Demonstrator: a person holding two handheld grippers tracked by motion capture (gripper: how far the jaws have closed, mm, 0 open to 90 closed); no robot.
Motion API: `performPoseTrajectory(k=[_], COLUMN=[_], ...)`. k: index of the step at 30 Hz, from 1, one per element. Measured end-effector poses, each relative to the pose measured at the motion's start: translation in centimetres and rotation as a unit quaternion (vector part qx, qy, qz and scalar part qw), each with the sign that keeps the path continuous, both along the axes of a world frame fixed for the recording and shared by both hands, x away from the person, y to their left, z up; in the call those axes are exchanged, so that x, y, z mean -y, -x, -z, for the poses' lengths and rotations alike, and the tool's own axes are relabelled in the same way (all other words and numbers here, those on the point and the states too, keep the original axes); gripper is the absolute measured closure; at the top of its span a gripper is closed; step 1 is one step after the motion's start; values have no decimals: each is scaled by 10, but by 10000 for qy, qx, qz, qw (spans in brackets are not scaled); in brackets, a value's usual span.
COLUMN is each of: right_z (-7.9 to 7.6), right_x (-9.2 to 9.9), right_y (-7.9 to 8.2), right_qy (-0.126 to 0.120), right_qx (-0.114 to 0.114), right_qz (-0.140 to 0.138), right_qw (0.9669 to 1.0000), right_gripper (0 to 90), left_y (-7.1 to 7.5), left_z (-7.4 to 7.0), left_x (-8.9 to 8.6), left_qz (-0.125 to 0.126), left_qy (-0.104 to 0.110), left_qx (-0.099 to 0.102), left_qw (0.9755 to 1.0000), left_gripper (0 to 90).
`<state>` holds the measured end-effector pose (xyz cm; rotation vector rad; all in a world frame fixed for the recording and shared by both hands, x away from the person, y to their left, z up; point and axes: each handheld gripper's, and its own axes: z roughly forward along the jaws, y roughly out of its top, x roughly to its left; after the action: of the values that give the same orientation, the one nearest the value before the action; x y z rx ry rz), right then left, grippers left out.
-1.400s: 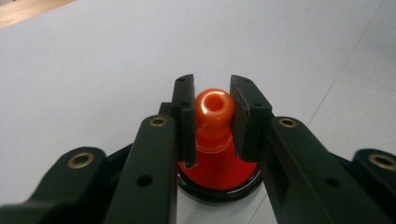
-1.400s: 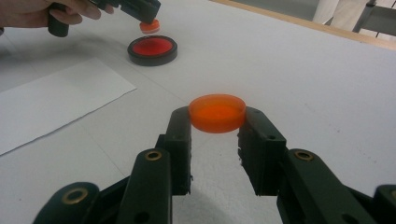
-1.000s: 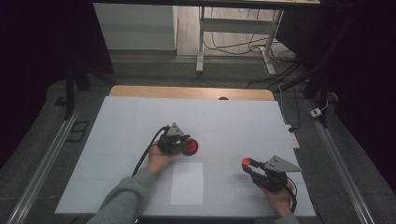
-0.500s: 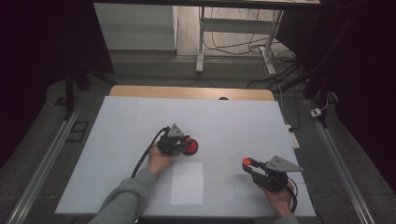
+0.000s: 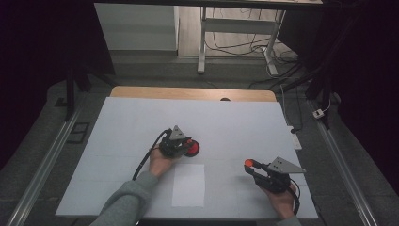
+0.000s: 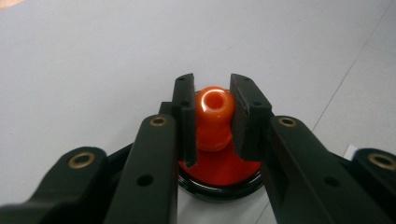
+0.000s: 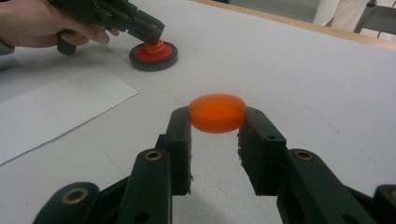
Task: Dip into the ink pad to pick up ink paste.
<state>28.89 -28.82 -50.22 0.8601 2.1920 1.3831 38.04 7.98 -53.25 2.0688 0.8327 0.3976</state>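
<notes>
Orange plastic sits in both grippers. The left gripper (image 6: pixel 212 116) pinches the orange knob (image 6: pixel 214 114) that stands on a red disc in a black ring (image 6: pixel 219 179), resting on the white bench (image 5: pixel 235 122) near its middle. The right gripper (image 7: pixel 217 128) clamps an orange round cap (image 7: pixel 217 112) by its rim, toward four o'clock from the disc in the high view. A white paper sheet (image 5: pixel 188 184) lies at six o'clock from the disc, between the hands.

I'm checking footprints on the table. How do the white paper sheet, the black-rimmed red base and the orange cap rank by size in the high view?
1. white paper sheet, plainly largest.
2. black-rimmed red base, partly hidden by the left gripper.
3. orange cap, held in the right gripper, smallest.
</notes>
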Motion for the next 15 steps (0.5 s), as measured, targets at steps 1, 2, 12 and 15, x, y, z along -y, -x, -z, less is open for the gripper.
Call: performPoseTrajectory(k=[1, 2, 12, 15], right_z=[0, 0, -1, -1], right_x=[0, 0, -1, -1], right_y=[0, 0, 0, 0], right_qy=[-3, -7, 2, -1], right_qx=[2, 4, 22, 46], right_qz=[3, 4, -25, -30], right_qw=[10000, 10000, 10000, 10000], right_gripper=[648, 648, 648, 648], left_y=[0, 0, 0, 1], left_z=[0, 0, 1, -3], left_x=[0, 0, -1, -1], left_qz=[-2, -4, 7, 24], left_qy=[7, 15, 36, 108], left_qx=[-2, -4, 10, 34], left_qw=[10000, 10000, 10000, 9999], left_gripper=[736, 736, 737, 734])
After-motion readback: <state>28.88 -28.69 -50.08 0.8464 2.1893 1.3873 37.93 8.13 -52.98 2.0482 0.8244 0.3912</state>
